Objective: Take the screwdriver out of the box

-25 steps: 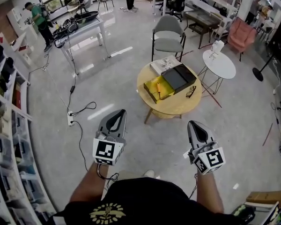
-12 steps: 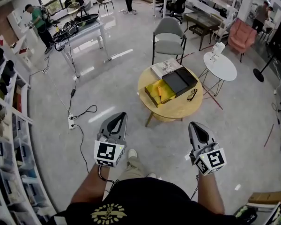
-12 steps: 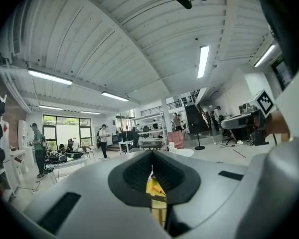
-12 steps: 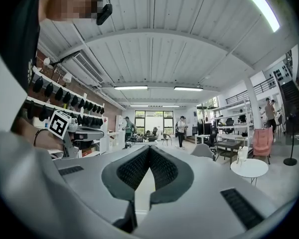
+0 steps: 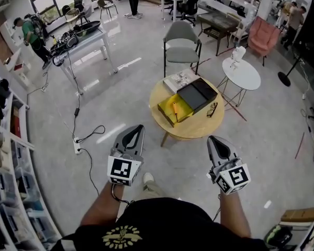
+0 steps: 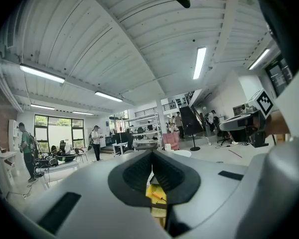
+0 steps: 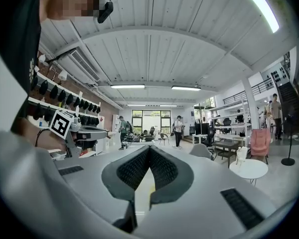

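An open yellow box [image 5: 172,109] sits on a round wooden table [image 5: 193,127] ahead of me, with an orange-handled screwdriver [image 5: 175,109] lying in it. Its black lid [image 5: 197,95] lies beside it on the right. My left gripper [image 5: 137,127] and right gripper [image 5: 213,138] are held level over the floor, short of the table, both shut and empty. In the left gripper view the box [image 6: 155,190] and screwdriver [image 6: 158,196] show through the slot below the touching pads. The right gripper [image 7: 149,148] points towards the same table.
Glasses [image 5: 213,109] and a magazine [image 5: 179,79] also lie on the table. Behind it stand a grey chair [image 5: 181,43] and a white side table [image 5: 242,73]. A power strip with cables [image 5: 77,146] lies on the floor at left, near shelves [image 5: 5,156]. People stand far off.
Both grippers have moved forward towards the round table as the person steps ahead; a shoe now shows below. Both stay shut.
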